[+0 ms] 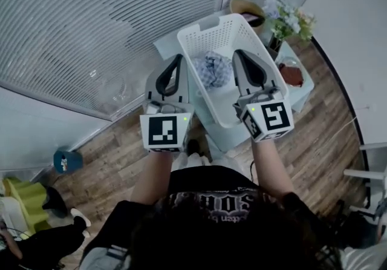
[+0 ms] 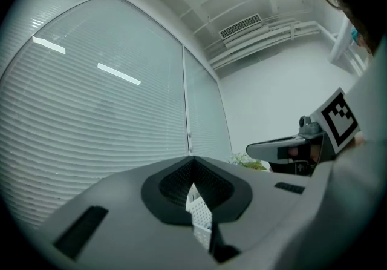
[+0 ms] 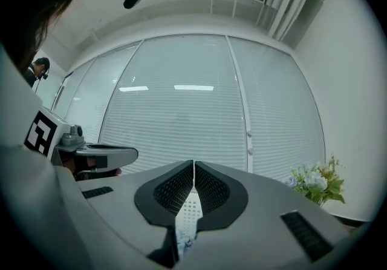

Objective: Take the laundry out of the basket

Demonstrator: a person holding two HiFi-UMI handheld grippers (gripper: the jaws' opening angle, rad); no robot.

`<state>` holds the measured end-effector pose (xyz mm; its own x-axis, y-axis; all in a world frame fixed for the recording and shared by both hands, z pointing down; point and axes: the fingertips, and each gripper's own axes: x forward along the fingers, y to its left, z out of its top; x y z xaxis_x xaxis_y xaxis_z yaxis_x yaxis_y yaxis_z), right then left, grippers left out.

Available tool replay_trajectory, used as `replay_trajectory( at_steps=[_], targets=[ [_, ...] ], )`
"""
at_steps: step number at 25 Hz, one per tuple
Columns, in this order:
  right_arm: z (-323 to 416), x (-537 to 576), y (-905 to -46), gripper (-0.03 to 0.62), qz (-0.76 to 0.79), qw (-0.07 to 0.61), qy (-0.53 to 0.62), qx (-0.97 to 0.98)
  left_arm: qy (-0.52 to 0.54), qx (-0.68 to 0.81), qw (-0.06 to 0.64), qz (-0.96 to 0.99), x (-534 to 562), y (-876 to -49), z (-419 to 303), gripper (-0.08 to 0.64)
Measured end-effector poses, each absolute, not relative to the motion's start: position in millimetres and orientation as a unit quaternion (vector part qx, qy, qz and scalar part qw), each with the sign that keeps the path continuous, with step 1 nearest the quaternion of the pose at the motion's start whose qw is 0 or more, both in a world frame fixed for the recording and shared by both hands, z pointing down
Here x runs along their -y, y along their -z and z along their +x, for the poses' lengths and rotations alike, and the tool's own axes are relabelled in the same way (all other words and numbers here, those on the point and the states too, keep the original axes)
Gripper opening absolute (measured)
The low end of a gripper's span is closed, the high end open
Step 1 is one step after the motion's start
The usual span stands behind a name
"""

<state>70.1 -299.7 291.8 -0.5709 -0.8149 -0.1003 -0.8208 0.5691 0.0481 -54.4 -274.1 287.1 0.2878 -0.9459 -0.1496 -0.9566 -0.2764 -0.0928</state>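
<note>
Window blinds [image 1: 91, 14] fill my background. Left tongs [image 1: 176, 59] and right tongs [image 1: 237, 55] are both clenched and empty at the white basket [image 1: 202, 32], which holds blue laundry [image 1: 213, 69]. Flowers [image 1: 289, 19] stand beside it.

basket [image 1: 206, 28] white plastic, slight sheen, walls a grid of small holes; laundry [image 1: 211, 70] in it soft crumpled cloth, blue-white print, matt; left gripper [image 2: 192, 161] and right gripper [image 3: 193, 163] smooth matt grey plastic shells, pads [image 3: 175, 189] black, rubbery look, fine dotted grain; marker cubes [image 1: 164, 131] flat matt black on white; floor [image 1: 320, 135] brown wood planks, grain visible, low sheen; blinds [image 1: 91, 20] thin pale slats, smooth, light catching in stripes; side table [image 1: 304, 92] smooth white top, material can't tell; person's shirt [image 1: 211, 199] black matt cloth, pale print
</note>
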Motion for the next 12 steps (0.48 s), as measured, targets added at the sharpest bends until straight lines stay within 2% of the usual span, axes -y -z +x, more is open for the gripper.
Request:
replay_trajectory(
  at_steps=[12],
  targets=[
    [53, 364, -302, 0.03, -0.485, 0.018, -0.038, -0.874, -0.028, -0.568, 0.067, -0.82, 340, -289, -71, -0.003]
  ],
)
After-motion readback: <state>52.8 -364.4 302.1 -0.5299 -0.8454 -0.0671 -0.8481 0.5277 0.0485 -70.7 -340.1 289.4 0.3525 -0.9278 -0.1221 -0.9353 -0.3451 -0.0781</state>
